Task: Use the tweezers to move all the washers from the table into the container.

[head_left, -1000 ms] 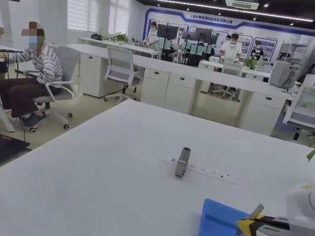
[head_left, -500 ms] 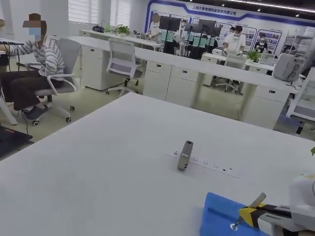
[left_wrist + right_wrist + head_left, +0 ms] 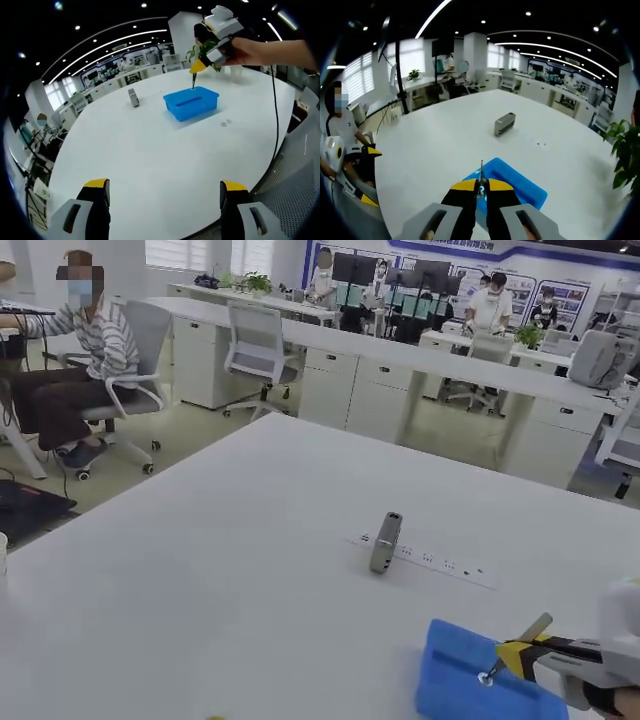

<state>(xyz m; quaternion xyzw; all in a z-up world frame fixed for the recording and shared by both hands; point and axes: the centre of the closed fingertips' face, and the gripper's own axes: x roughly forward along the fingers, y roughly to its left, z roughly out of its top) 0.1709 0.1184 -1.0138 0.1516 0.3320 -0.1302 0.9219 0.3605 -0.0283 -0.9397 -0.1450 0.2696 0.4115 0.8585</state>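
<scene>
The left tool (image 3: 164, 186) hangs spread and empty at the edge of the surface (image 3: 150, 160), likely parked clear of the work. Further in, the right tool (image 3: 481, 186) is pressed together on the tweezers (image 3: 193, 82). It holds them near upright, tips down over the blue container (image 3: 191, 103), apparently to drop a washer (image 3: 486, 677). Two loose washers (image 3: 223, 123) lie just beside the container.

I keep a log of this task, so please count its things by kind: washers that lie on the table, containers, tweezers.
Washers on the table, in view: 2
Container: 1
Tweezers: 1
Total: 4
</scene>
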